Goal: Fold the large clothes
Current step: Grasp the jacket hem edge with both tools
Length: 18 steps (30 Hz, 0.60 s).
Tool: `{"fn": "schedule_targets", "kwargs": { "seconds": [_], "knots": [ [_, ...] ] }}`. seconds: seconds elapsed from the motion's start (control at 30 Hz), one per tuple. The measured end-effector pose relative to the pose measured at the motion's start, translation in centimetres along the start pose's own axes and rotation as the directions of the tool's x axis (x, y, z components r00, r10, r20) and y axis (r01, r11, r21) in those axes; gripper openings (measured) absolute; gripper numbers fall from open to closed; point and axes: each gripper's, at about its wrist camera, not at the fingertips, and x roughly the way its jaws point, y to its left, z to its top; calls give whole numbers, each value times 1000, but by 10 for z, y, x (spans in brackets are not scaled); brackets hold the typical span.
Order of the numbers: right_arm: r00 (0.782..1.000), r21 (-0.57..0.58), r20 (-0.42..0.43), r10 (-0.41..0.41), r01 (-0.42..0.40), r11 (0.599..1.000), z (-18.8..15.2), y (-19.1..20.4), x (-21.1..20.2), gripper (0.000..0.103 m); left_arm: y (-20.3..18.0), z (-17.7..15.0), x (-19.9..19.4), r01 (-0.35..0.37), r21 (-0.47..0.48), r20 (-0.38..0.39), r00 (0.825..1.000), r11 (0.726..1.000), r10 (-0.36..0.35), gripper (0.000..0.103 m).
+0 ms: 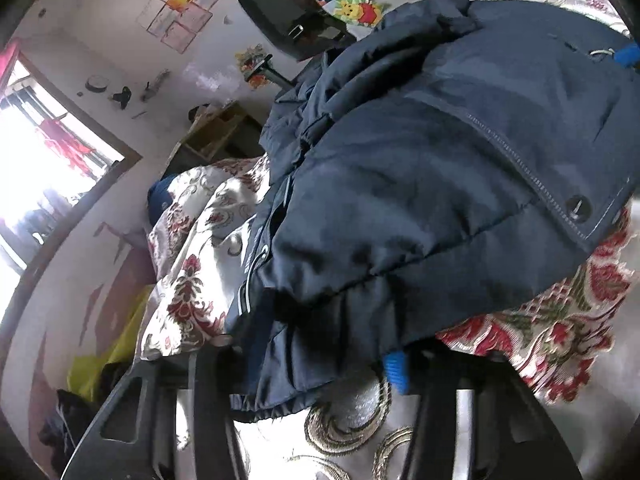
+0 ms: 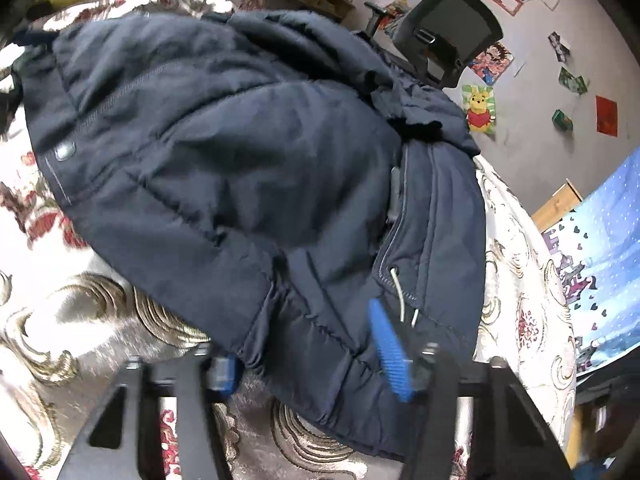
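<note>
Sprawling navy puffer jacket (image 2: 224,168) heaped on floral bedspread (image 2: 516,280), hem nearest both grippers. Quilted matte shell, stitched placket, snap button, white drawcord at hem. No readable writing on jacket. Left gripper (image 1: 308,364) clamped on hem fold; right gripper (image 2: 308,364) likewise pinching hem. Winnie-the-Pooh picture (image 2: 479,108) on wall beyond jacket.

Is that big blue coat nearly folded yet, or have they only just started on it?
Early days, it seems. The navy puffer jacket lies bunched on the floral bedspread, no neat fold visible. In hand: the left gripper and right gripper each appear clamped on the jacket's near hem, blue fingertips pressed into the fabric. Left: carrying the hem over, tucking in whatever sticks out, and flattening the bundle.
</note>
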Motion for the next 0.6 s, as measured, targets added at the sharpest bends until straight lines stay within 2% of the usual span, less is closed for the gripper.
{"fn": "schedule_targets", "kwargs": {
  "seconds": [0.1, 0.2, 0.3, 0.5, 0.6],
  "knots": [
    [1000, -11, 20, 9, -9, 1000, 0, 2, -4, 23, 5, 9, -5, 24, -23, 12, 1000, 999, -23, 24],
    [996, -5, 88, -14, 14, 1000, 3, -2, -19, 12, 19, 20, -15, 43, -92, 53, 998, 995, -38, 18],
    [982, 25, 179, -57, 53, 998, 7, -12, -39, 11, 36, 33, -29, 43, -147, 110, 994, 988, -27, 13],
    [956, 93, 276, -103, 80, 992, 17, -29, -66, 8, 66, 58, -52, 97, -241, 175, 983, 966, -55, 7],
    [923, 151, 352, -158, 110, 982, 19, -41, -90, 8, 72, 63, -73, 101, -276, 229, 973, 956, -36, 6]
  ]
}}
